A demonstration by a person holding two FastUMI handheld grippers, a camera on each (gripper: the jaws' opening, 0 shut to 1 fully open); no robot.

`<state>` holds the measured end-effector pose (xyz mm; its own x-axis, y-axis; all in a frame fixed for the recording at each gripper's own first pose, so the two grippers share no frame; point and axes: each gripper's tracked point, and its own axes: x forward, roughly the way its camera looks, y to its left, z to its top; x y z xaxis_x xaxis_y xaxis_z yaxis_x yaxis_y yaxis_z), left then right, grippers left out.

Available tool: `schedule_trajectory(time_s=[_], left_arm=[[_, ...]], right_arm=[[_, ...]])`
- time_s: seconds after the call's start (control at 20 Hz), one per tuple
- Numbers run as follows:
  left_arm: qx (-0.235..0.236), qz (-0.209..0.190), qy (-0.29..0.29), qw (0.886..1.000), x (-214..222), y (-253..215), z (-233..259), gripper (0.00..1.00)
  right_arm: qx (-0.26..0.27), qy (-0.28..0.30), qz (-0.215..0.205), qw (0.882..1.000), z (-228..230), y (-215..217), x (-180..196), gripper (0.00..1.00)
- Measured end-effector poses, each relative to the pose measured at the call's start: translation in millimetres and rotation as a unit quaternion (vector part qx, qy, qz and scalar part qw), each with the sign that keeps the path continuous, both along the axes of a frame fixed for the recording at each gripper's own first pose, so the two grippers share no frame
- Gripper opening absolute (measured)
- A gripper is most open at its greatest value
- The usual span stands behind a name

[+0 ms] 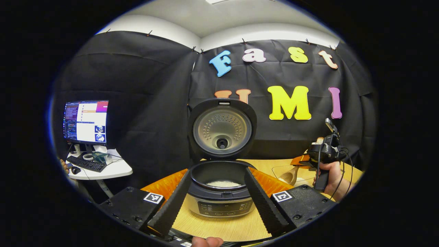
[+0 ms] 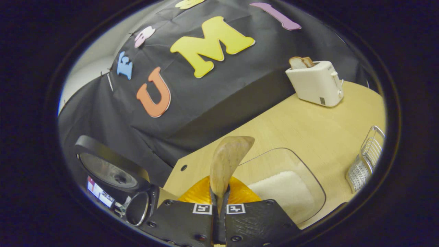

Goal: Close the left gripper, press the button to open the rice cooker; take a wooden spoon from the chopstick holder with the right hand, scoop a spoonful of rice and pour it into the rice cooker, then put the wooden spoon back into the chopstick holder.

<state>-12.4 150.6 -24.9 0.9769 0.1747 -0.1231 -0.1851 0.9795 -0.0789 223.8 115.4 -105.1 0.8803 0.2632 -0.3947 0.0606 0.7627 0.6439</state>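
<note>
Wooden spoon (image 2: 226,161) over rice container (image 2: 310,178)

Wooden spoon (image 2: 226,161) handle hidden between the right tongs (image 2: 219,199).

Black gripper (image 1: 219,199) blocks, square markers

No readable text or labels.
</note>
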Motion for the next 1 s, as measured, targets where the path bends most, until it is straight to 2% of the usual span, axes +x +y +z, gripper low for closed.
schedule_trajectory(time_s=[0.2, 0.4, 0.55, 0.75, 1.0], left_arm=[[0.002, 0.008, -0.003, 1.000, 3.4, 3.6, -1.2, 0.99], [-0.005, 0.013, -0.023, 1.000, 7.6, 6.6, 3.1, 0.99], [-0.004, 0.017, -0.023, 1.000, 7.5, 10.8, 0.7, 0.99], [0.003, 0.028, -0.006, 1.000, 6.7, 22.6, -8.9, 0.99], [0.003, 0.029, 0.006, 1.000, 4.2, 30.6, -14.7, 0.99]], right_arm=[[0.073, -0.013, -0.014, 0.997, 17.2, -24.5, 2.0, 0.01], [0.108, -0.027, -0.043, 0.993, 36.3, -51.8, 5.5, 0.01], [0.145, -0.033, -0.040, 0.988, 59.6, -50.9, 6.9, 0.00], [0.161, -0.054, -0.010, 0.985, 101.9, -20.7, 4.2, 0.01], [0.159, -0.085, 0.053, 0.982, 151.8, 52.3, -8.9, 0.00]])
